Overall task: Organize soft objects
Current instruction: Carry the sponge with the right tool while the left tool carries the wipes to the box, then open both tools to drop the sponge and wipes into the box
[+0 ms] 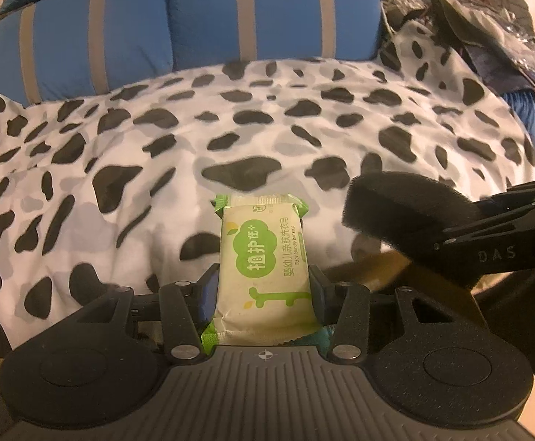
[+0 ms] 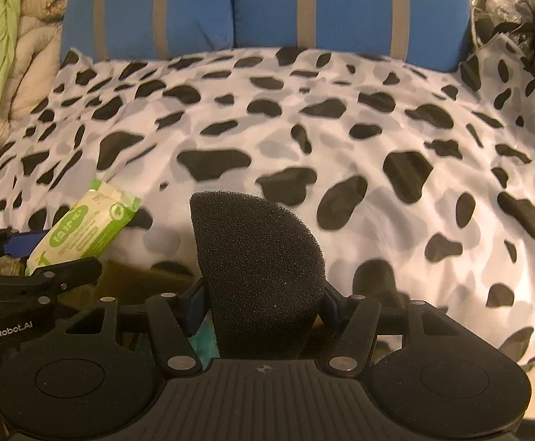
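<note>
My left gripper [image 1: 263, 286] is shut on a white and green soap packet [image 1: 263, 257], held over the cow-print blanket [image 1: 230, 139]. The packet also shows in the right wrist view [image 2: 83, 231] at the left, between the left gripper's fingers. My right gripper [image 2: 263, 294] is shut on a black foam sponge [image 2: 260, 264] that sticks up between its fingers. In the left wrist view the black sponge [image 1: 403, 213] and the right gripper's arm come in from the right, close beside the packet.
A blue cushion with grey stripes [image 1: 201, 25] stands behind the blanket. Dark plastic bags [image 1: 487, 18] lie at the back right. Beige and green fabric [image 2: 6, 47] is piled at the left. Something yellow-brown [image 1: 385, 268] lies under the right gripper.
</note>
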The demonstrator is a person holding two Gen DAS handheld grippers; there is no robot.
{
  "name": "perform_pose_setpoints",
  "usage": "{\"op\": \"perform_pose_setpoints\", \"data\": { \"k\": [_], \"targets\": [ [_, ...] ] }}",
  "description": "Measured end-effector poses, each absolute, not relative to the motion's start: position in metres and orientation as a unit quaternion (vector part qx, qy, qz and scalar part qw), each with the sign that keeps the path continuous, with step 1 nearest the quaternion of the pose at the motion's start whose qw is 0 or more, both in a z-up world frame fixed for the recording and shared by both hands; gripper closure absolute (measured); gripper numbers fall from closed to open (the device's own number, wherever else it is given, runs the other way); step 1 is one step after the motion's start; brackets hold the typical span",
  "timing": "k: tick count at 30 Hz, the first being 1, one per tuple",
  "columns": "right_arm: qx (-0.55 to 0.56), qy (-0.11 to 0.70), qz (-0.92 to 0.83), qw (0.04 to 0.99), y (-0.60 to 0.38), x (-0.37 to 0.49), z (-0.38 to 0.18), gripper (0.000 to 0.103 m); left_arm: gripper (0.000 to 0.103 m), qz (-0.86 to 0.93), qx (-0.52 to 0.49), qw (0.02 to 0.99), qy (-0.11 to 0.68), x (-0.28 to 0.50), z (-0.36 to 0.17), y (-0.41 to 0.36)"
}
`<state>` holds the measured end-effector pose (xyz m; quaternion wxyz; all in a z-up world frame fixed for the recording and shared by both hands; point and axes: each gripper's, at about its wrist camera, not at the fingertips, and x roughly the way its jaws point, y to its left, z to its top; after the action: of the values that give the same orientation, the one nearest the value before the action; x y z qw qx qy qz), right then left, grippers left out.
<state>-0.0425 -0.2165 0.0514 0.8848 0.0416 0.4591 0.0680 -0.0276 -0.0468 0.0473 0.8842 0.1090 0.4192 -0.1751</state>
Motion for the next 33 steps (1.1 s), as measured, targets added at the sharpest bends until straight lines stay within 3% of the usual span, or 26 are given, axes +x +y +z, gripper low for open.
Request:
{"op": "perform_pose_setpoints", "data": {
  "k": [19,33],
  "targets": [
    [0.003,0.576,0.089,0.813,-0.201,-0.052,0.009,0.039,0.056,-0.18,0.106,0.796,0.569,-0.027,0.006,-0.05],
    [0.007,0.589,0.092,0.803,-0.2,-0.049,0.006,0.036,0.055,-0.174,0.111,0.785,0.584,-0.026,-0.001,-0.053]
  ]
}}
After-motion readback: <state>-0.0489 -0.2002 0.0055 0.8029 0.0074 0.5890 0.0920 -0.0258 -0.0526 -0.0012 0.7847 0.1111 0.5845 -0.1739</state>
